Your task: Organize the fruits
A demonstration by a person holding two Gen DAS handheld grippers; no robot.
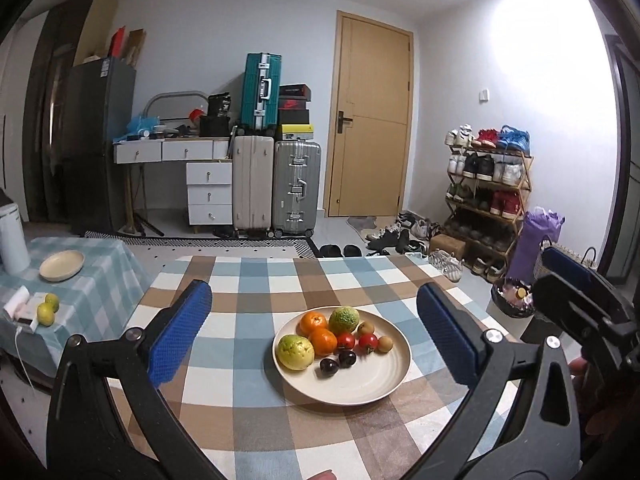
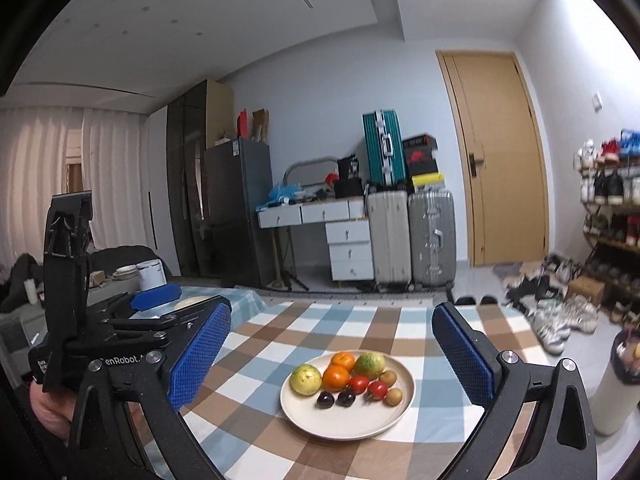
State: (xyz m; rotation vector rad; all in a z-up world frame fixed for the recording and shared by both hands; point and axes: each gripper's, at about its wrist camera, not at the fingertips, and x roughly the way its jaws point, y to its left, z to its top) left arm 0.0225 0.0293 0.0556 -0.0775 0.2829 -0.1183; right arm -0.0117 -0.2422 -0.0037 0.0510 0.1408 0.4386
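Note:
A cream plate (image 1: 360,384) (image 2: 344,420) on the checked tablecloth holds two oranges (image 1: 322,340) (image 2: 336,376), two green guavas (image 1: 295,352) (image 2: 306,378), two small tomatoes (image 1: 368,342) (image 2: 377,389), two dark plums (image 1: 329,366) (image 2: 325,399) and two small brown fruits (image 1: 385,344) (image 2: 393,396). My left gripper (image 1: 316,332) is open and empty, held above the table in front of the plate. My right gripper (image 2: 334,354) is open and empty, likewise facing the plate. The right gripper also shows at the right edge of the left wrist view (image 1: 576,280).
A side table at left carries an empty cream bowl (image 1: 62,266), two green citrus fruits (image 1: 48,310) and a white canister (image 1: 12,240). A bin (image 1: 514,312) stands right of the table. Suitcases (image 1: 276,188), drawers, a door and a shoe rack (image 1: 488,188) line the far wall.

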